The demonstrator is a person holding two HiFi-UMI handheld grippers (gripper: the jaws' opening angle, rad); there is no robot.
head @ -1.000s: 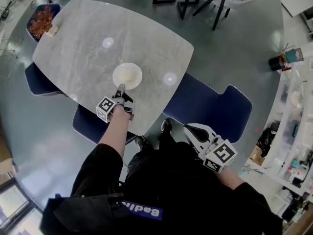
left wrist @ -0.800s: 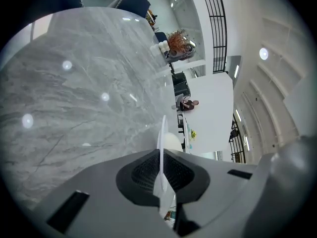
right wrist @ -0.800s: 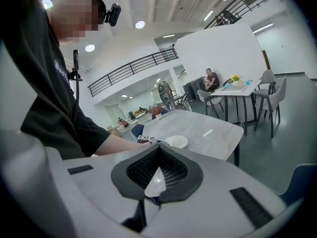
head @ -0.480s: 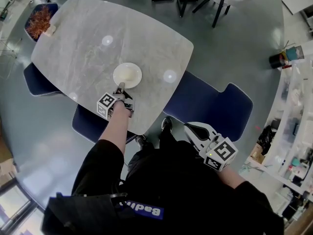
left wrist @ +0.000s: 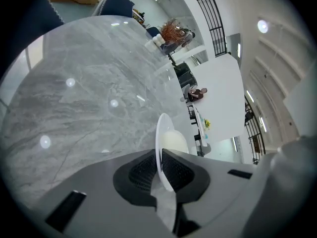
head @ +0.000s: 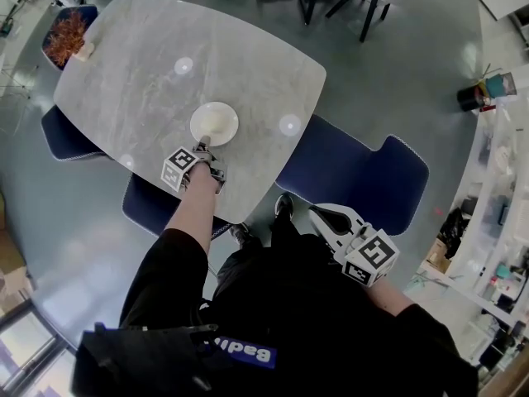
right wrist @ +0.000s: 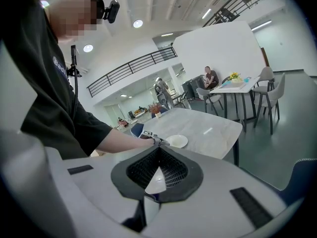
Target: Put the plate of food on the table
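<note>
Head view: pinched plate of food (head: 214,123), set flat on grey worktop (head: 149,64), at near rim with left tongs (head: 202,149); held right tongs (head: 324,217) low, well apart from worktop. Left gripper view: clamped both pads (left wrist: 143,171) on rim, pale food (left wrist: 174,141) just beyond. Right gripper view: had tongs pressed together, empty.

table (head: 140,81): open around plate (head: 214,124) | far corner: plant (head: 68,30), probably

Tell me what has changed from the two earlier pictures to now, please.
Nothing visibly moved. The left gripper stays shut on the rim of the plate, which lies at the same spot on the table. The right gripper stays shut and empty beside the person.
</note>
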